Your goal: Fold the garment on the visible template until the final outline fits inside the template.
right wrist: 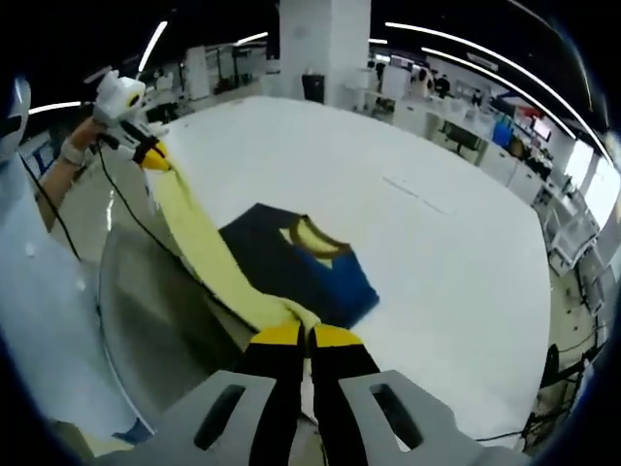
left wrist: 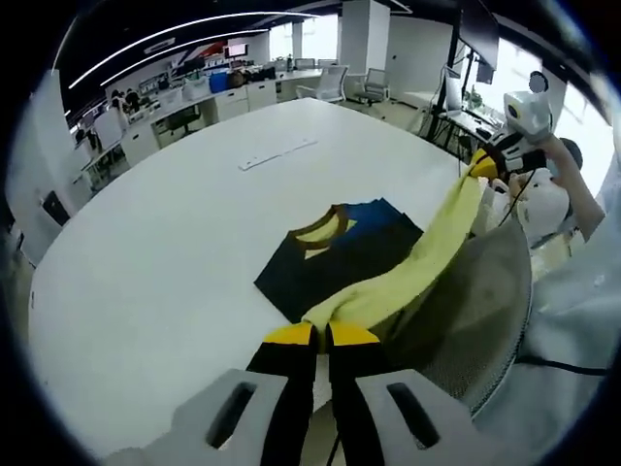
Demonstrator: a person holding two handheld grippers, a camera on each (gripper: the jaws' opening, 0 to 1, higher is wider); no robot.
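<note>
We pinch the soft yellow hem of the shirt [left wrist: 340, 257] with both closed grippers [left wrist: 322, 335] [right wrist: 309, 336], stretched above the white table [left wrist: 175, 243].

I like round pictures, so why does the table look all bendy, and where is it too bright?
Left gripper view: the fisheye lens curves the white table, the window glares white at the upper right, and the yellow cloth looks soft. Right gripper view: the same bending, ceiling lights streak bright, and the dark garment stays fairly clear.
</note>
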